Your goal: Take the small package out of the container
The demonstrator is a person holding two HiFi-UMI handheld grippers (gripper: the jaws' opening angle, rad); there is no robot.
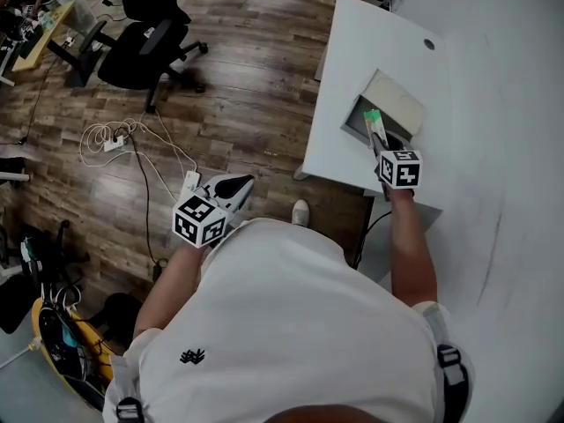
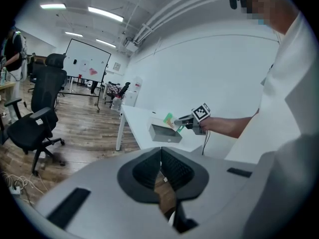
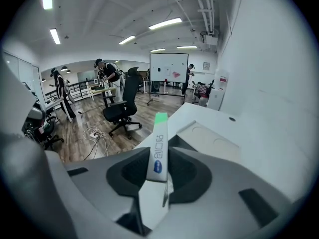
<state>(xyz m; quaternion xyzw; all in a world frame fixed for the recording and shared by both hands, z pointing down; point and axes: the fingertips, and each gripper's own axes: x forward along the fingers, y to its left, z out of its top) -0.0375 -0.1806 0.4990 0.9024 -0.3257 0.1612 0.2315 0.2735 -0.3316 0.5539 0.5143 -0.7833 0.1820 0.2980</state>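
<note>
Right gripper (image 1: 380, 144) pinches the package (image 1: 374, 122) edge-on above the container (image 1: 397, 104), ready to carry clear; left gripper (image 1: 231, 186) hangs closed, empty.

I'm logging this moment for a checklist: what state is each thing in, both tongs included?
Right tongs: shut on the package.
Package: gripped, raised over the box, green end outward.
Box: open, standing on the table.
Left tongs: shut, empty.

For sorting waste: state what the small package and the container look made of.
The small package: probably thin printed card, with crisp flat edges, a smooth white face and a green end. The container: a rigid matte grey box with straight walls; card or plastic, cannot tell.
</note>
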